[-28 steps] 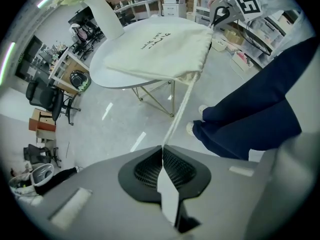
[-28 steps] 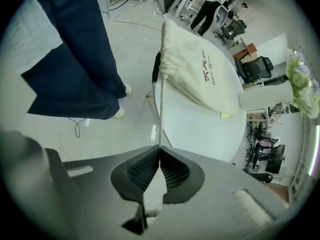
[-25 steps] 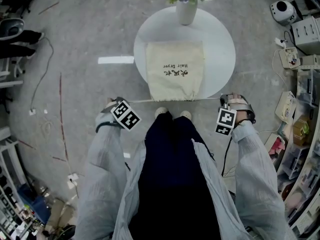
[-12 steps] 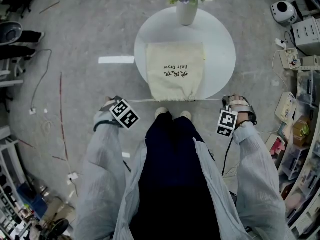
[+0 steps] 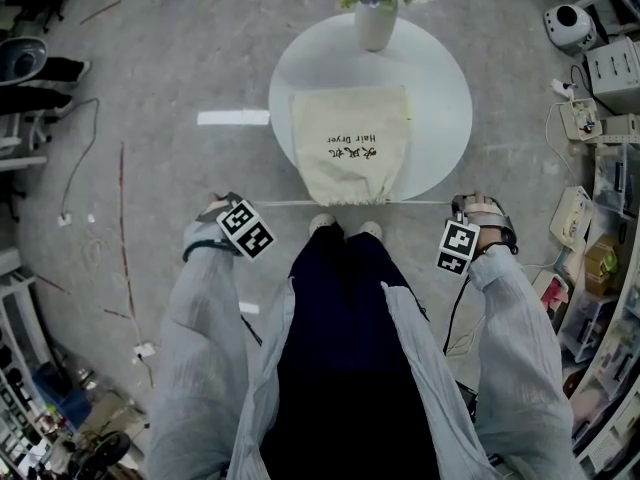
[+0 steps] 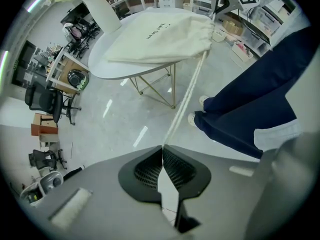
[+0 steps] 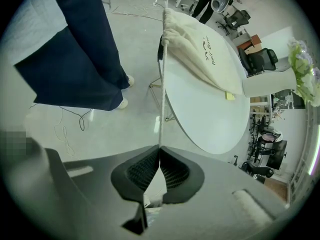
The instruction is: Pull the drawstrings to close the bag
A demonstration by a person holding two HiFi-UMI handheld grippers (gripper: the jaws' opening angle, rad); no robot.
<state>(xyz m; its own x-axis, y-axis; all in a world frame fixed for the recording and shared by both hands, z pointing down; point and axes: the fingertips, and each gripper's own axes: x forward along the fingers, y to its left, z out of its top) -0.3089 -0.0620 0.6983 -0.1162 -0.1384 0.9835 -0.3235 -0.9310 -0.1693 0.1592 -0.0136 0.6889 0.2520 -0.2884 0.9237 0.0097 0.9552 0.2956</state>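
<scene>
A cream drawstring bag (image 5: 350, 138) with dark print lies on the round white table (image 5: 445, 98), its gathered mouth (image 5: 347, 199) at the near edge. The white drawstring (image 5: 290, 204) runs taut out of both sides of the mouth. My left gripper (image 5: 233, 206) is shut on its left end, and my right gripper (image 5: 453, 204) is shut on its right end. In the left gripper view the cord (image 6: 187, 99) rises from the closed jaws (image 6: 162, 147) to the puckered bag (image 6: 160, 39). The right gripper view shows the cord (image 7: 161, 99) leaving the shut jaws (image 7: 160, 149) toward the bag (image 7: 200, 51).
A white vase (image 5: 376, 23) with flowers stands at the table's far edge. The person's legs and shoes (image 5: 342, 228) are just below the bag mouth. Boxes, cables and equipment (image 5: 600, 98) line the right side; office chairs (image 6: 47, 101) stand off to the left.
Both grippers have moved slightly outward, away from each other, keeping the cord taut. The bag has hardly shifted.
</scene>
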